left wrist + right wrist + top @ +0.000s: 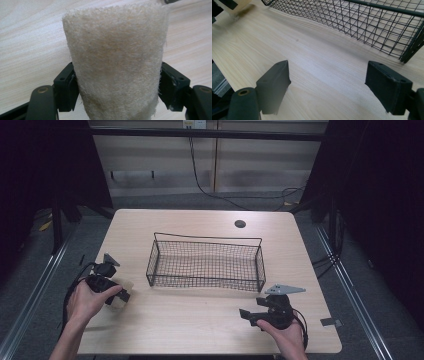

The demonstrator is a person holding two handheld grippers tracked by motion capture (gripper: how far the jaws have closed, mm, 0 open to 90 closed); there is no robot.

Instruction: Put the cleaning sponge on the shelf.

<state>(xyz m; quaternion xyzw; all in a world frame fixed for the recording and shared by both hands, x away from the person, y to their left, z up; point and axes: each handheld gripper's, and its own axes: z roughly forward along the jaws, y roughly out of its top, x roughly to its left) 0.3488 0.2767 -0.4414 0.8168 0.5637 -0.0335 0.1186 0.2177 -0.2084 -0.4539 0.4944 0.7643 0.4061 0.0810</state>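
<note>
On the counter [200, 315], near its left edge:
Rolled towel [116, 62]: cream, fuzzy, lying left of the wire basket [206, 261] and apart from it.
Left claw [116, 296]: clamped on the rolled towel, one black jaw pressed against each side.
Right claw [332, 87]: jaws spread wide with nothing between them, low over bare wood at the front right, near the basket's corner.

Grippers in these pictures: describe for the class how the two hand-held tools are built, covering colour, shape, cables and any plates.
Both are black. The left gripper trails a black cable that loops beside the hand and carries a small grey three-cornered plate. The right gripper has a larger grey three-cornered plate on top and a cable near the wrist. Each claw has two blocky black jaws with flat faces and round brass-coloured pivots at the base. No sleeves show; the forearms are bare.
</note>
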